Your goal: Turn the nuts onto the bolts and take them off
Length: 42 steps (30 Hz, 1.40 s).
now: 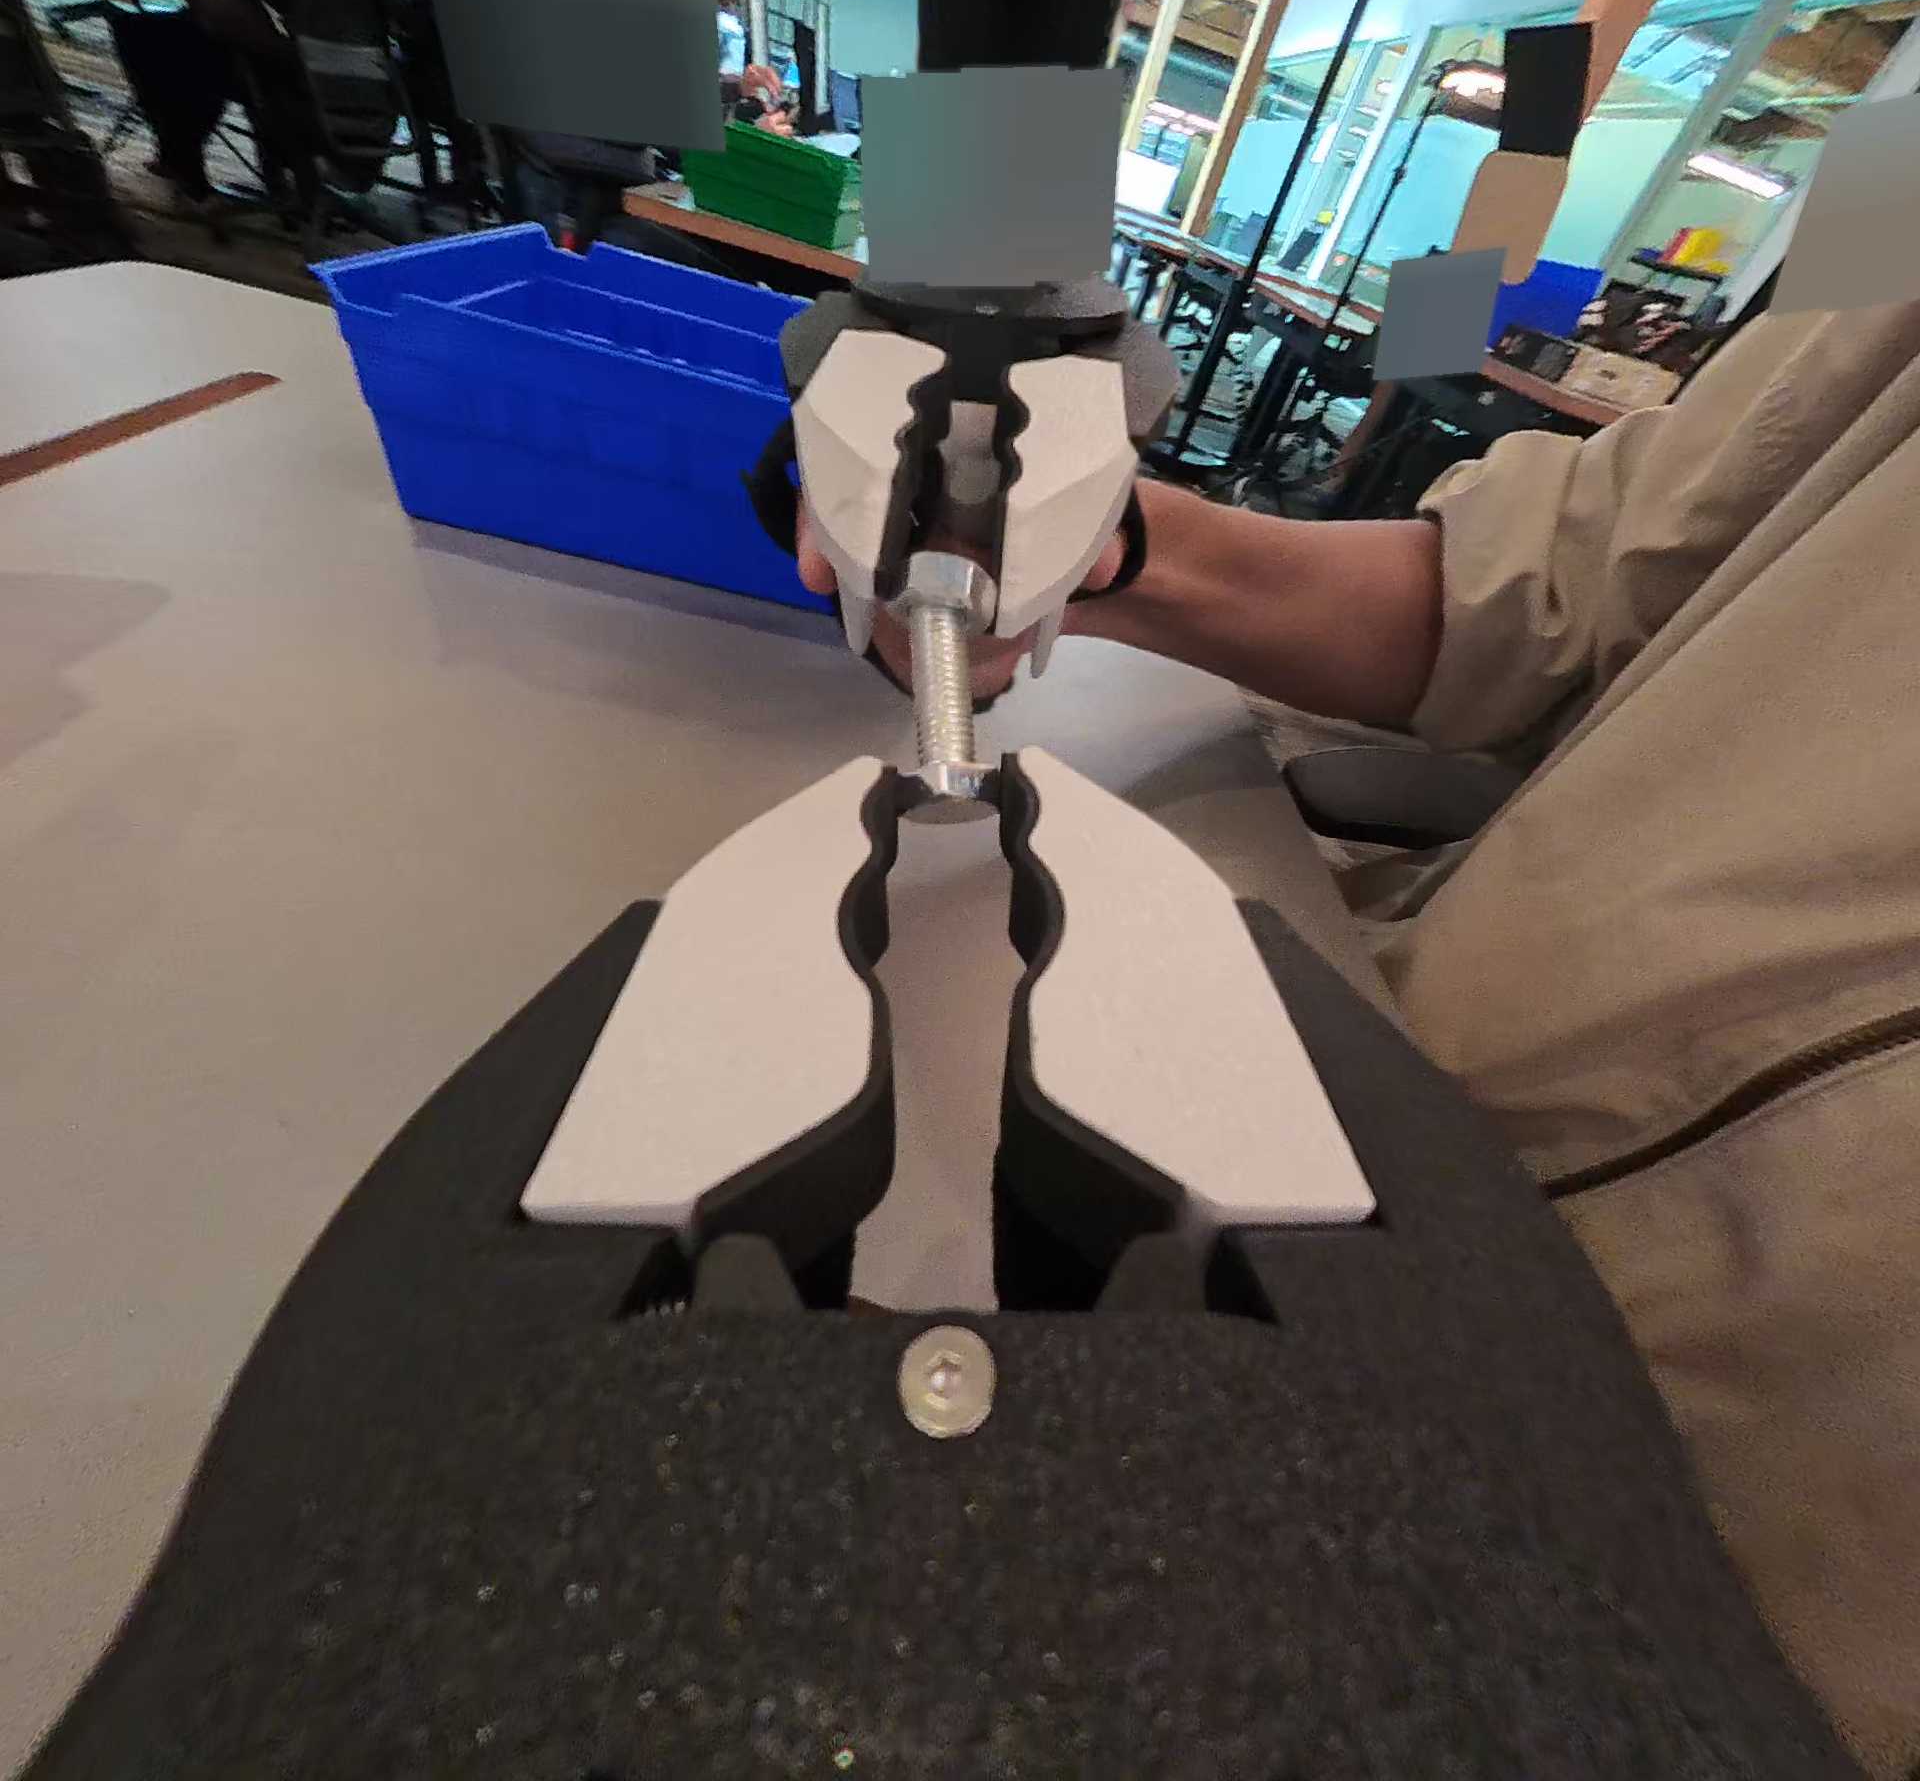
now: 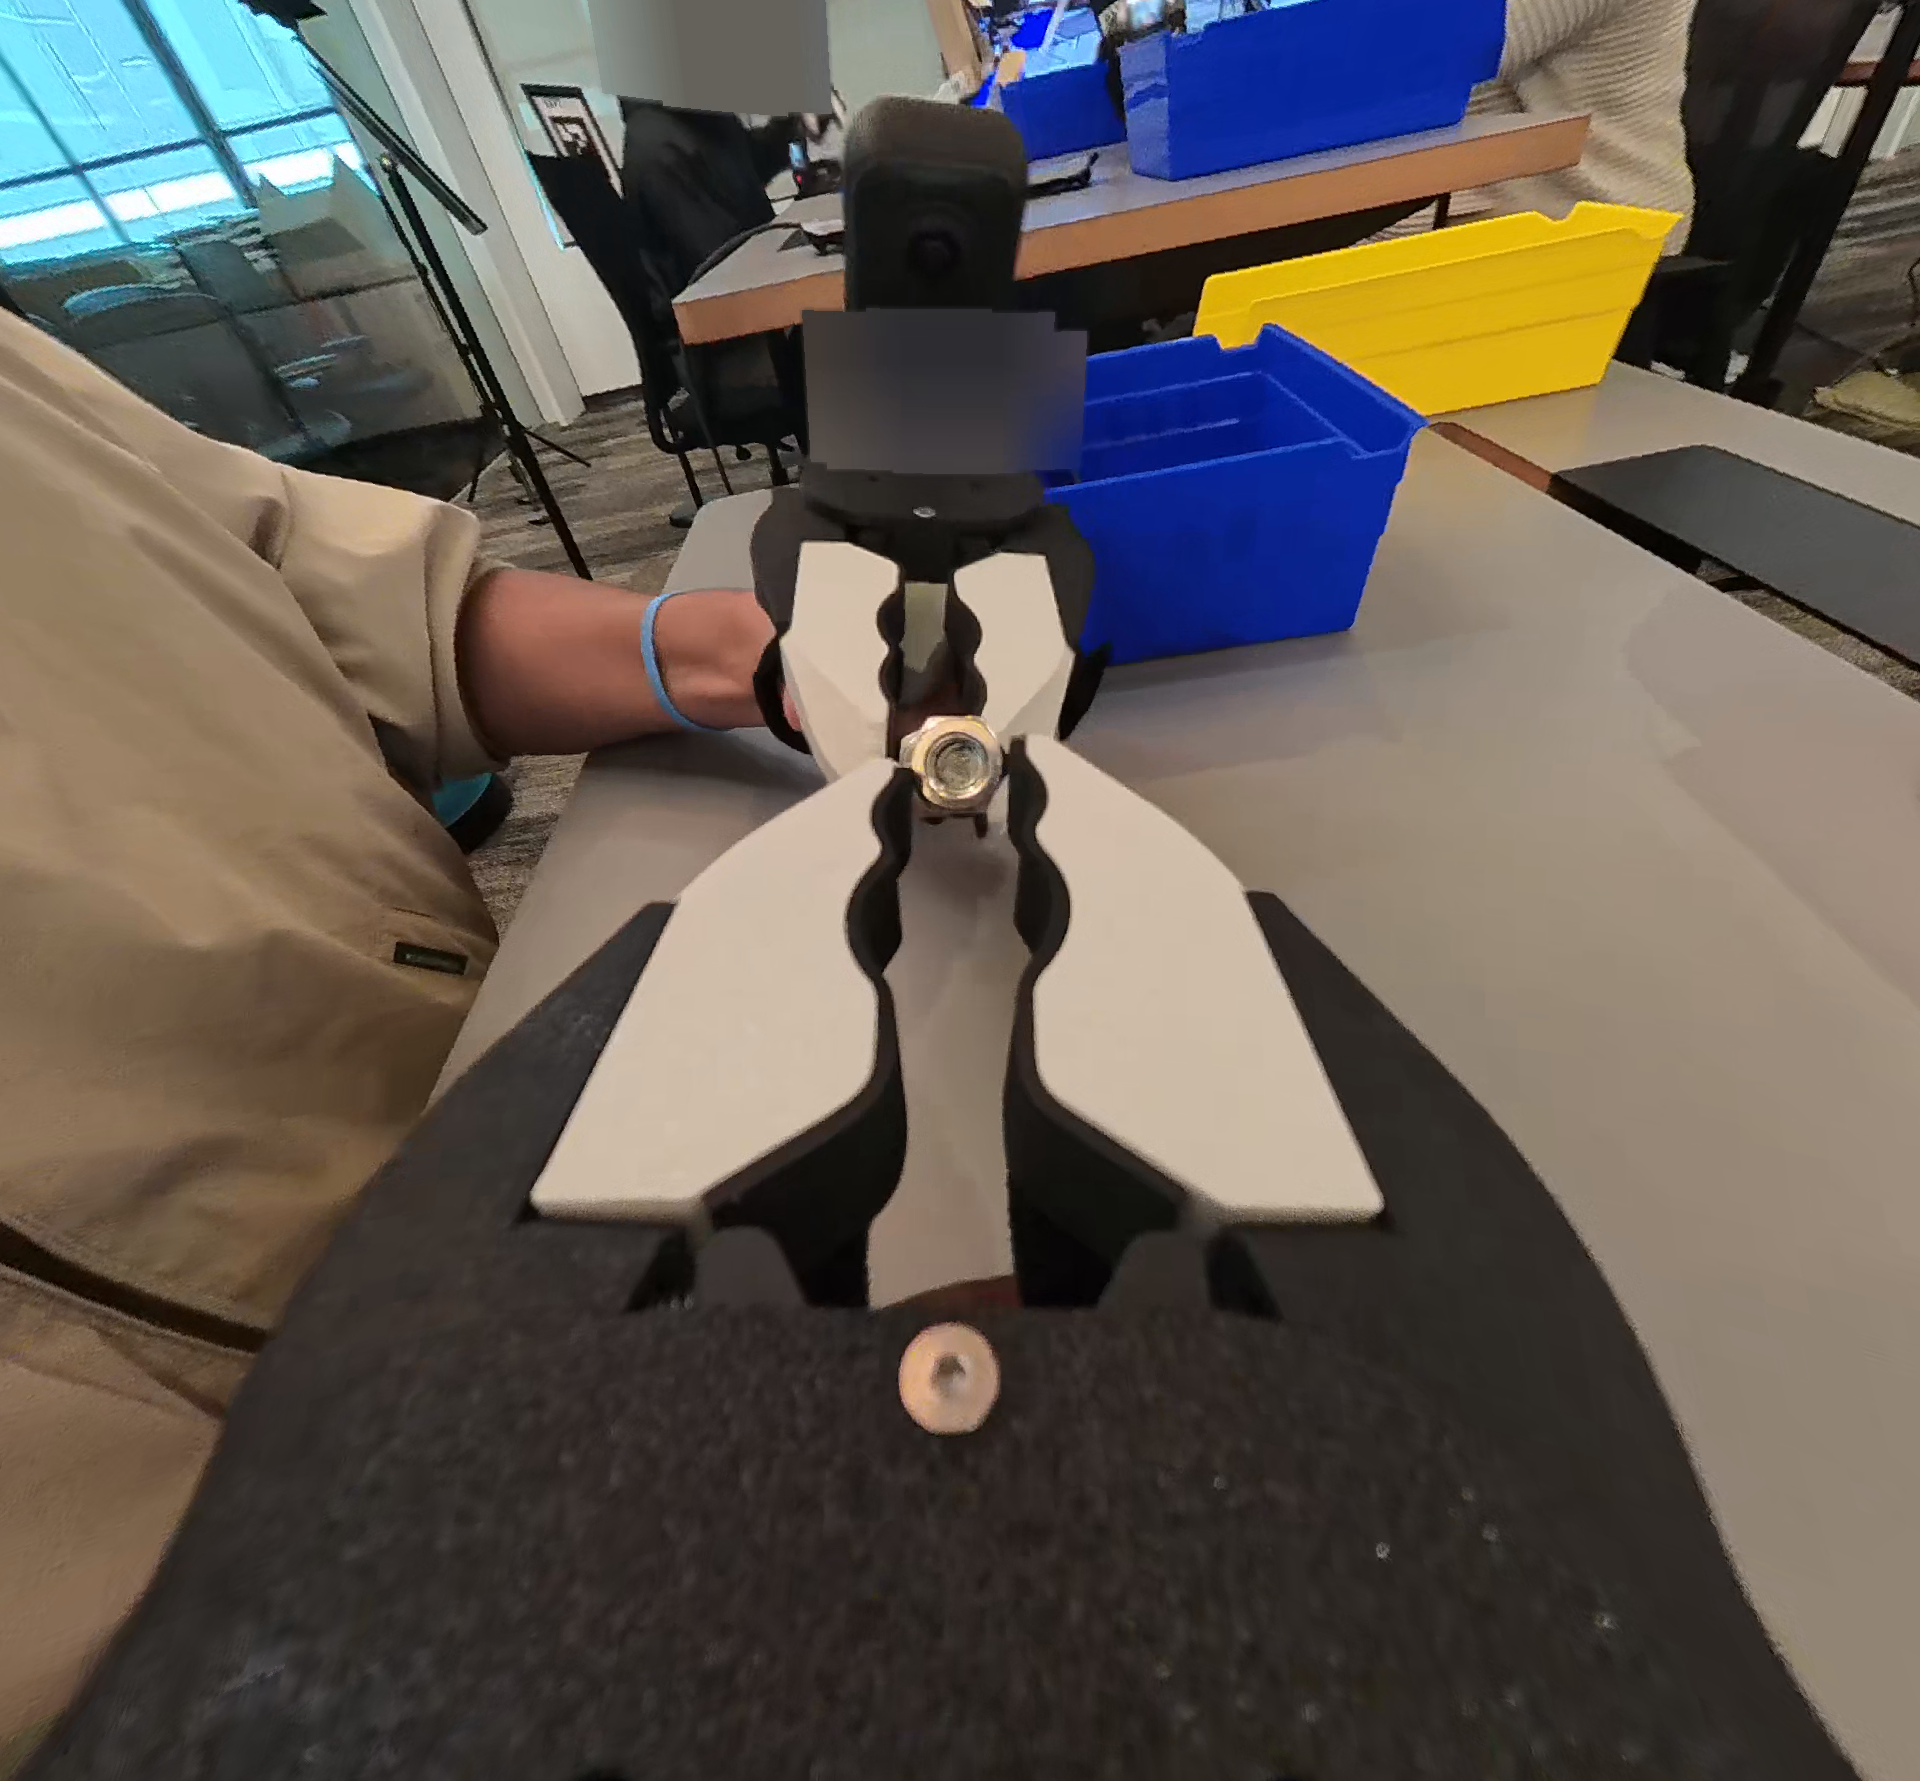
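My left gripper (image 1: 945,781) is shut on the hex head of a silver bolt (image 1: 943,682), held above the grey table (image 1: 312,848). The threaded shaft points away from it toward my right gripper (image 1: 948,614), which faces it. The right gripper's jaws are closed on a silver nut (image 1: 940,585) sitting at the far end of the shaft. In the right wrist view, my right gripper (image 2: 954,767) holds the nut (image 2: 951,763) end-on, with the bolt tip showing in its hole. The left gripper's white fingers (image 2: 831,651) show behind it. The bolt head is hidden there.
A blue bin (image 1: 582,422) stands on the table behind the grippers and also shows in the right wrist view (image 2: 1226,526). A yellow bin (image 2: 1455,308) sits farther back. A black flat panel (image 2: 1766,526) lies at the right. A person's beige sleeves (image 1: 1662,796) flank the grippers. Both grippers' tips are close together, under 4 cm apart.
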Tool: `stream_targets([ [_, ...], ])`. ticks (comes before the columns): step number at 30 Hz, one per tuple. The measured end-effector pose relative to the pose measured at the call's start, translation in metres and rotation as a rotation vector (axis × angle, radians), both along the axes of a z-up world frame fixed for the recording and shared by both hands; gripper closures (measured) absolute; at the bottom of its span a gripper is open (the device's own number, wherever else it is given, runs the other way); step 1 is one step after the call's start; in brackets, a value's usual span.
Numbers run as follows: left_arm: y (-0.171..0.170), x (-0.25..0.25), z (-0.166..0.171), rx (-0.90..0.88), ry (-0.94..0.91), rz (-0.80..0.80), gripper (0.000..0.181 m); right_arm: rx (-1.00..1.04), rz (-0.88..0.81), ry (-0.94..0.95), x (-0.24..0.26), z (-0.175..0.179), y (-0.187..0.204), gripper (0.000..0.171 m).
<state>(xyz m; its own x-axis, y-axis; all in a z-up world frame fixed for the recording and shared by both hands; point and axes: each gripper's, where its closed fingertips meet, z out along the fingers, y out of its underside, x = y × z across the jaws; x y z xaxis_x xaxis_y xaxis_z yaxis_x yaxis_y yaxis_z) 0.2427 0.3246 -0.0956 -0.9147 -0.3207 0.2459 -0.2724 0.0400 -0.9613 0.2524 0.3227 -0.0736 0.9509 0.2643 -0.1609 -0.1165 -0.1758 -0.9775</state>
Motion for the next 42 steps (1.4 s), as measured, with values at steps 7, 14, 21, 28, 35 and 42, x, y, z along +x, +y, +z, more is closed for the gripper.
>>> stream_targets([
  [7, -0.006, -0.031, 0.015, -0.293, 0.212, -0.299, 0.164, 0.037, 0.124, -0.226, -0.026, 0.015, -0.001, 0.154],
  [14, -0.005, -0.059, 0.039, -0.505, 0.297, -0.563, 0.164, 0.091, 0.311, -0.270, -0.053, 0.037, -0.002, 0.154],
  [21, -0.003, -0.076, 0.048, -0.615, 0.375, -0.731, 0.164, 0.215, 0.408, -0.159, -0.069, 0.047, 0.000, 0.154],
  [28, 0.000, -0.056, 0.040, -0.499, 0.295, -0.539, 0.164, 0.145, 0.300, -0.177, -0.051, 0.039, 0.004, 0.154],
  [35, 0.001, -0.028, 0.022, -0.247, 0.116, -0.228, 0.164, 0.066, 0.178, -0.090, -0.026, 0.025, 0.006, 0.154],
  [42, 0.009, 0.003, 0.016, -0.128, -0.039, 0.062, 0.163, 0.057, -0.008, 0.053, 0.002, 0.021, 0.015, 0.154],
])
